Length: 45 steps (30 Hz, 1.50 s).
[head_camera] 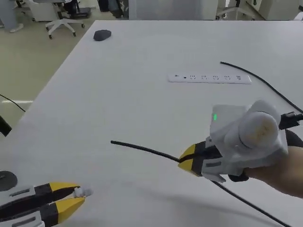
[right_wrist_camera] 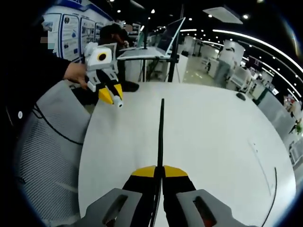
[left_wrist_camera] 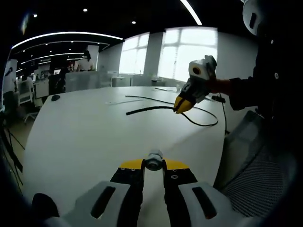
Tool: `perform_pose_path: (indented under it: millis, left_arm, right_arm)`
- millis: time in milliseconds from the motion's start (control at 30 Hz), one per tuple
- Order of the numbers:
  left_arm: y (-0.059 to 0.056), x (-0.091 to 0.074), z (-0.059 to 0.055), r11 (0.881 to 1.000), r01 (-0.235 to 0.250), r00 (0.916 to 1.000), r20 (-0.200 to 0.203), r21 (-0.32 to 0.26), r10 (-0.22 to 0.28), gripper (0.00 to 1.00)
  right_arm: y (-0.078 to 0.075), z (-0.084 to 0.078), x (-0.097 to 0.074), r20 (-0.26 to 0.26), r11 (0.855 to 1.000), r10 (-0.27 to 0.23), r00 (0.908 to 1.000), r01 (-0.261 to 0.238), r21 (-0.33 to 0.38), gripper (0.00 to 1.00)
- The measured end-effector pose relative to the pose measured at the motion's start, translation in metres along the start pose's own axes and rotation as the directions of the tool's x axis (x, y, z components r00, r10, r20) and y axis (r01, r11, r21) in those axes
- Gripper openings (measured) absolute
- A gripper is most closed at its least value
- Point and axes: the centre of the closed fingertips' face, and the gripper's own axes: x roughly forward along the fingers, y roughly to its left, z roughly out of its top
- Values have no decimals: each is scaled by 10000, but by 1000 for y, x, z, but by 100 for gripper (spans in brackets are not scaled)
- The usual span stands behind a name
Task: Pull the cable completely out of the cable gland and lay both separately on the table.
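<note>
One gland (head_camera: pixel 84 192), one gripped cable (head_camera: pixel 142 149), apart.

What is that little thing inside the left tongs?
A small pale cable gland, pinched at the tips of the left tongs. Its rear part is covered by the yellow jaws.

Bright, even overhead light on the white table (head_camera: pixel 118 94), soft faint shadows, blown-out windows (left_wrist_camera: pixel 189 52) in the left gripper view, ceiling light strips (left_wrist_camera: pixel 191 12) glaring, fisheye bending at edges, head view slightly soft.

the right hand-held gripper (head_camera: pixel 182 162) is white, yellow-tipped.
</note>
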Motion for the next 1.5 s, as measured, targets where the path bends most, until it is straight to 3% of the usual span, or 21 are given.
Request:
perform_pose_path:
  millis: [333,467,500,600,700,867,1000,1167,1367,1433,1500]
  left_arm:
    - [9,-24,-24,9921,-973,9944,335,-787,1002,15]
    - [12,-31,-33,9866,-1326,9889,549,-946,1381,15]
    - [12,-32,-40,9823,-1389,9876,555,-1254,1467,15]
    - [14,-34,-51,9782,-1595,9849,462,-1327,1669,15]
    - [17,-37,-65,9697,-1858,9800,414,-1588,1946,15]
    - [23,-39,-78,9567,-2216,9716,408,-1885,2330,15]
    - [29,-39,-86,9483,-2481,9650,350,-1981,2598,15]
    - [31,-39,-82,9450,-2497,9614,623,-2111,2679,15]
    - [29,-38,-81,9479,-2505,9587,856,-1971,2711,15]
    - [24,-36,-81,9535,-2241,9658,850,-2016,2450,16]
    - [23,-35,-81,9575,-2239,9669,822,-1821,2417,16]
  right_arm:
    - [7,42,53,613,9991,274,9977,-293,305,0]
    - [13,66,79,1508,9948,392,9878,-528,869,0]
    - [18,70,87,1659,9921,492,9849,-673,1057,0]
    - [25,78,109,1885,9870,444,9811,-723,1438,0]
    - [36,80,130,1918,9819,555,9799,-884,1677,0]
    - [49,79,159,1673,9820,739,9831,-1010,1598,0]
    - [49,72,178,1294,9818,493,9904,-718,1759,0]
    - [44,64,191,982,9849,102,9951,-270,1712,0]
    - [43,63,197,980,9881,-76,9952,-75,1535,0]
    - [42,61,197,945,9890,-117,9955,-23,1476,0]
    - [39,62,198,962,9935,-266,9950,156,1128,0]
